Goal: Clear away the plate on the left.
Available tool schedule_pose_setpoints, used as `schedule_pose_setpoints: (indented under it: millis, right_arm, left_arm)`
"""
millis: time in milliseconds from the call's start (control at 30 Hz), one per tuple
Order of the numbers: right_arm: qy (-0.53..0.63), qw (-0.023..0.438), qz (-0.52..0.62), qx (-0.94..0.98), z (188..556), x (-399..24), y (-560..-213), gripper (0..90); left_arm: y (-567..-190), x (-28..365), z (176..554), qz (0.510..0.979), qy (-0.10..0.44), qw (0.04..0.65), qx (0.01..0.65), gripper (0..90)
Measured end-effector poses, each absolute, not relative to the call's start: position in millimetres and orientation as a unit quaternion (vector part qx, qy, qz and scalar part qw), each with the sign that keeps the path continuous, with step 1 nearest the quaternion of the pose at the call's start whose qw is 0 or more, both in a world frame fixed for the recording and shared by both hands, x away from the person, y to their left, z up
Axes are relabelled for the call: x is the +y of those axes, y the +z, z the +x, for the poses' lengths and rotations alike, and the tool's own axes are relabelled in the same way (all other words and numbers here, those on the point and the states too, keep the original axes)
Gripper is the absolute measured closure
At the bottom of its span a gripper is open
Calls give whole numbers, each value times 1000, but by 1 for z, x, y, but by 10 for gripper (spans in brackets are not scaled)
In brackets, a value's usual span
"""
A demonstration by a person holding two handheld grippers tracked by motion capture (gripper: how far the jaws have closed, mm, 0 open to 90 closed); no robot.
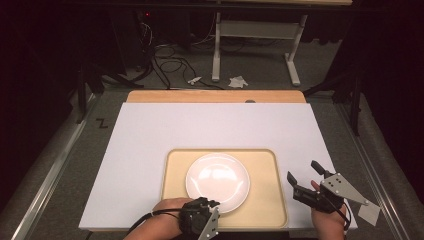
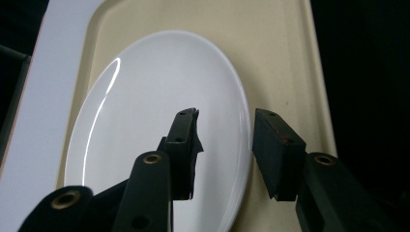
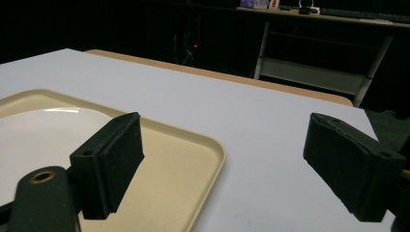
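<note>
Work centres on a white plate (image 1: 217,182), which lies flat in a beige tray (image 1: 272,200) set against the near edge of the desk (image 1: 150,150), somewhat toward its right corner. The plate is seated about the middle of the tray, with bare tray floor left on every side, more of it toward the right.

The left gripper (image 2: 225,121) is held at the plate's near rim. Its jaws are parted to a moderate gap and set astride that rim, one over the white face and the other outside it over the tray. Neither pad is seen pressing on the plate, so nothing is held. The placement suits a pinch on the thin rim, judged the only part of so flat a thing that offers a hold.

The right gripper (image 1: 302,170) is kept off the tray's right edge, over the bare desk near its near right corner. Its jaws are spread wide, with nothing between them, and are aimed across the desk toward the far edge. It is judged to be parked clear, so that room is left for the other hand.
</note>
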State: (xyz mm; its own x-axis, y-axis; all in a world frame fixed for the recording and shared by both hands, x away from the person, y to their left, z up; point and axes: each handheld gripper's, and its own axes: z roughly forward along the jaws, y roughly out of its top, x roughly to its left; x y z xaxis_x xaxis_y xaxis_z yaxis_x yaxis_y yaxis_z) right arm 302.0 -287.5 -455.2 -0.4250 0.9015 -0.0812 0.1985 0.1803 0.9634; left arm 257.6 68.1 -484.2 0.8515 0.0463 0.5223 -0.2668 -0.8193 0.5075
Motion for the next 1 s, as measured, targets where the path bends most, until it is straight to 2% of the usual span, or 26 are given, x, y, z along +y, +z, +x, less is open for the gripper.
schedule_pose_setpoints:
  millis: [133, 367, 767, 1000]
  right_arm:
    - [497, 353, 405, 682, 302, -288, -455, 140]
    - [497, 350, 406, 682, 302, -289, -454, 9]
    - [496, 348, 409, 682, 303, -290, -454, 5]
    - [496, 353, 405, 682, 302, -289, -453, 5]
  left_arm:
    - [-478, 73, 258, 909, 282, 302, -51, 593]
    - [-473, 87, 270, 902, 297, 314, -9, 530]
    - [-465, 125, 291, 880, 327, 334, 80, 379]
    - [-459, 162, 303, 858, 334, 358, 157, 280]
